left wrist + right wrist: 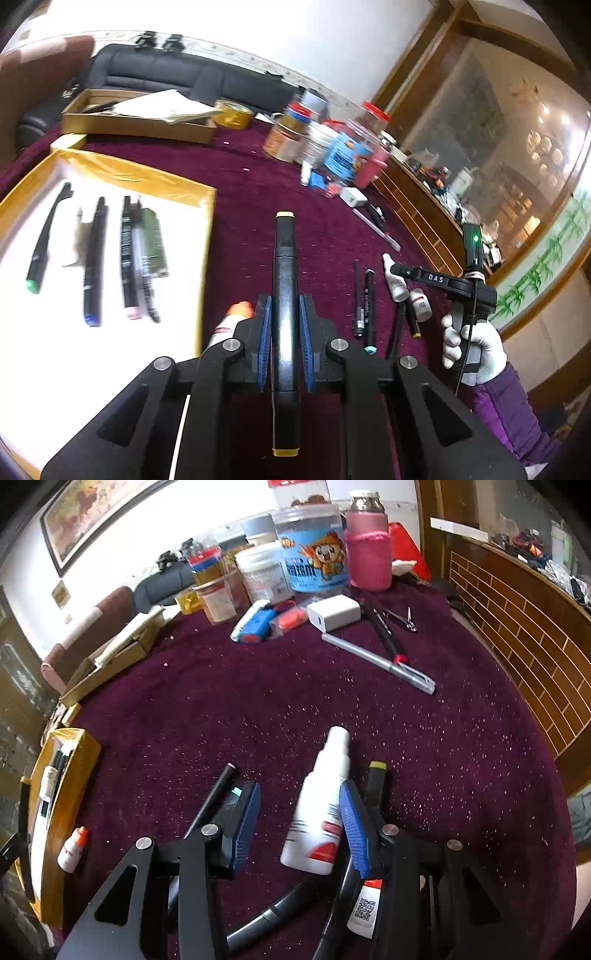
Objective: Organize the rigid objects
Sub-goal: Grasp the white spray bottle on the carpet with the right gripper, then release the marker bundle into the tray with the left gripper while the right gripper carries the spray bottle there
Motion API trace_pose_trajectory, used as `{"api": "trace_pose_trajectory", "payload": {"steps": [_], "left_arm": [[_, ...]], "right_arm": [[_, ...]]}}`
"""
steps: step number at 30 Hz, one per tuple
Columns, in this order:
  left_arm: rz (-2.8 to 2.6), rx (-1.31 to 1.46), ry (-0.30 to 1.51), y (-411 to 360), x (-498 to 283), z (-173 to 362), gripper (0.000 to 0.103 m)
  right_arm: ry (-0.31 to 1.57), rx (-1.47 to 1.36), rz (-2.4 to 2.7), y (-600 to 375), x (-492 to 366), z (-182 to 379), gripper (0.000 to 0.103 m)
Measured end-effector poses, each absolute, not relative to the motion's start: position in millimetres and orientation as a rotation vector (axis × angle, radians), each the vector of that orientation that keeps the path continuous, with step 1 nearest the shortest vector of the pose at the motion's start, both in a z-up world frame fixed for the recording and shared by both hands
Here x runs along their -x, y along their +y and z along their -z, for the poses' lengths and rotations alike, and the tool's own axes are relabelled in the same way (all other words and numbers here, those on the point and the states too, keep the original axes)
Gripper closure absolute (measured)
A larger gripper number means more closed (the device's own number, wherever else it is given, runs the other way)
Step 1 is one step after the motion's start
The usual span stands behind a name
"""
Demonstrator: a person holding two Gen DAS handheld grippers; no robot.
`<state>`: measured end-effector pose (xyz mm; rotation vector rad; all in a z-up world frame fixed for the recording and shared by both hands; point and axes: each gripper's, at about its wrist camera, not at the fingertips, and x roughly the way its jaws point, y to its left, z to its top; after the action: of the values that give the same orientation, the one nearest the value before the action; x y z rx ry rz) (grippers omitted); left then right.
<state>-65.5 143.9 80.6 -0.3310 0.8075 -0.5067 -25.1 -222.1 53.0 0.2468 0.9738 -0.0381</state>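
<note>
My left gripper (285, 306) is shut on a black marker (284, 258) with yellow end caps, held lengthwise above the purple tablecloth. To its left lies a yellow-rimmed tray (140, 173) with a white floor and several markers (94, 258) side by side. My right gripper (299, 788) stands open around a white spray bottle (321, 812) lying on the cloth. Its right pad touches the bottle and its left pad is apart. In the left wrist view a gloved hand (476, 350) holds the right gripper (399, 273) over loose pens and small bottles.
Loose pens (214, 797), a yellow-capped marker (376, 779) and a small red-capped bottle (364, 904) lie around the right fingers. An orange-capped bottle (72, 849) rests beside the tray. Jars (314, 554), a white charger (334, 613) and a silver pen (376, 659) crowd the far side. A cardboard box (136, 125) stands behind the tray.
</note>
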Motion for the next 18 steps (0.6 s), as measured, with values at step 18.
{"api": "trace_pose_trajectory", "payload": {"steps": [18], "left_arm": [[0.334, 0.434, 0.842, 221.0, 61.6, -66.7, 0.091]], "right_arm": [[0.975, -0.451, -0.058, -219.2, 38.3, -63.4, 0.077]]}}
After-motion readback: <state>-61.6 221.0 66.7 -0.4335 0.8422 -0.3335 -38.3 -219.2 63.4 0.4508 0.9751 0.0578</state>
